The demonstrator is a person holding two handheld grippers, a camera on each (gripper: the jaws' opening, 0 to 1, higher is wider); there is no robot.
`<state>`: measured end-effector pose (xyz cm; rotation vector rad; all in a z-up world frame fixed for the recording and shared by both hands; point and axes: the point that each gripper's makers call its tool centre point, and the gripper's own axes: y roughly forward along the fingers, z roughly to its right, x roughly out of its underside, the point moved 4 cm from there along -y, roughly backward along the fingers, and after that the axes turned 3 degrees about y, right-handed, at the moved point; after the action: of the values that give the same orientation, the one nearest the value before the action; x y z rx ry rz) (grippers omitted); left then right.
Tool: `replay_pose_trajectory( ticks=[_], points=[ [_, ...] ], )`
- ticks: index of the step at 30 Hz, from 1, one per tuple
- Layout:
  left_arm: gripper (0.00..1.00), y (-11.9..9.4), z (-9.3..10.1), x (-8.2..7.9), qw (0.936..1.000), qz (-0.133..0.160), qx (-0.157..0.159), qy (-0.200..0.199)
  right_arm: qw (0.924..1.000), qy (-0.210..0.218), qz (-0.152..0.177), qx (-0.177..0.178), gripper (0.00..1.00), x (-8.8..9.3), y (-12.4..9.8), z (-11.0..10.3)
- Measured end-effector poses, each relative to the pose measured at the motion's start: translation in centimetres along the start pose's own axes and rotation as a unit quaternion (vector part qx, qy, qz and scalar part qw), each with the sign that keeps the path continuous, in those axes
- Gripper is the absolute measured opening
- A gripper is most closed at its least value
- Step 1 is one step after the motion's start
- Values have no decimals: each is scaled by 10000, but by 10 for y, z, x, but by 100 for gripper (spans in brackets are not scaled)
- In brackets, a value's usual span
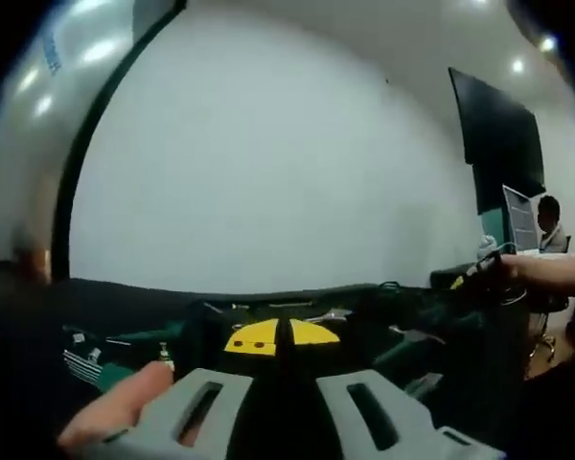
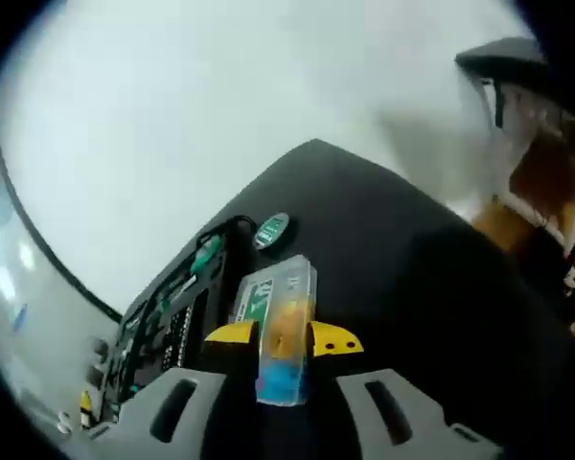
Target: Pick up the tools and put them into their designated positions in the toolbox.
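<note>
Left gripper view: the left gripper (image 1: 284,347) rises from 6 o'clock, its yellow tips pressed together with only a dark seam between them and nothing held. A fingertip (image 1: 115,410) of the person's hand lies against the grey body at 7 o'clock. Beyond the tips the open toolbox (image 1: 105,356) sits low and dark on the black table (image 1: 19,307), with a few green-handled pieces at 8 o'clock (too dim to name each tool). A bare white wall fills the upper half; at 3 o'clock a forearm (image 1: 551,271) reaches in from the right, and a dark screen hangs at 2 o'clock. Right gripper view: the right gripper (image 2: 284,337) pinches a small clear plastic case (image 2: 282,326), holding orange and blue contents and a green label, the case standing up between the yellow tips at the view's centre. The toolbox (image 2: 168,321) lies at 9 o'clock of the case, its slots running toward 8 o'clock; a round green-capped item (image 2: 271,229) rests on the table (image 2: 383,259) just beyond the box at 12 o'clock of the case. Judgement: the carry step is in hand, case lifted but not yet seated. Next move calls for swinging it over the box, matching it to its own recess (which one I cannot tell) and lowering it level before releasing.
</note>
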<state>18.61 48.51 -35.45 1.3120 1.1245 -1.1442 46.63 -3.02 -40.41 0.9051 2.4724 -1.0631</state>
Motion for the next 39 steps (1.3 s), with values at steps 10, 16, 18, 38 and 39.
replay_pose_trajectory(
  ticks=[10, 16, 18, 38, 39],
  points=[
    [4, 4, 5, 8, 9989, -301, 11, 367, 9989, -88, 417, -213, 26, -12, 13, -2],
    [4, 3, 4, 7, 9991, -283, -17, 306, 9958, 95, 682, -599, 17, -26, 12, -12],
    [4, 3, 4, 7, 9992, -286, -23, 296, 9962, -115, 652, -561, 17, -29, 16, -12],
    [3, 2, 9, 12, 9976, -511, -56, 458, 9798, -1749, 974, -4, 0, -23, 1, -19],
    [3, 2, 9, 12, 9976, -517, -67, 464, 9738, -2047, 986, 91, 0, -25, -2, -26]
  ],
)
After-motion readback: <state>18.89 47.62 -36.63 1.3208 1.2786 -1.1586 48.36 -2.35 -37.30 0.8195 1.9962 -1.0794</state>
